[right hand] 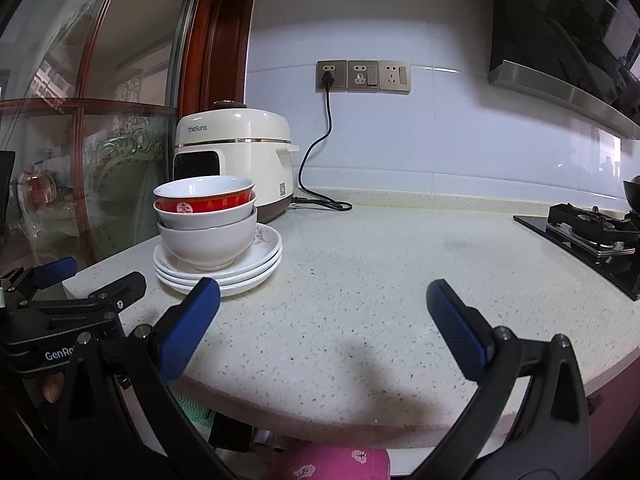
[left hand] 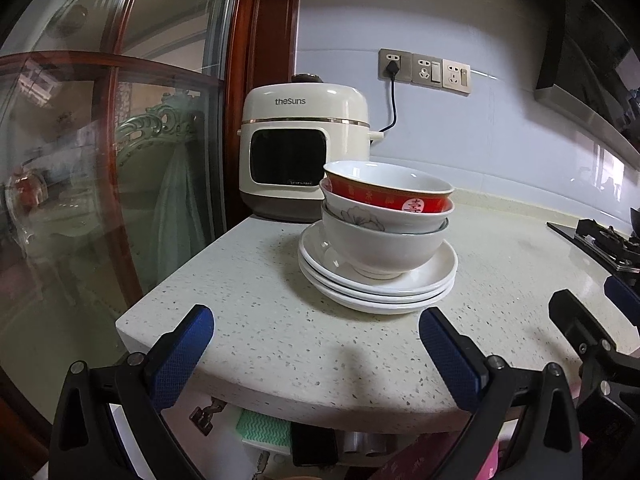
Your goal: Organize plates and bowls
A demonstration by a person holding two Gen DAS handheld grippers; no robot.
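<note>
Three nested bowls [left hand: 386, 216], topmost red-banded, sit on stacked white plates [left hand: 376, 284]; both grippers' fingers [left hand: 448, 354] [right hand: 190, 332] are spread wide, empty.

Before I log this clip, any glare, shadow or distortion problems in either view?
Left wrist: fisheye bends the counter edge; reflections wash over the glass door; bowls sharp. Right wrist: soft shadow on the counter, a glare streak on the wall tiles, dark corners.

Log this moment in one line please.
left gripper open, empty | right gripper open, empty | bowls stacked on plates | untouched
</note>
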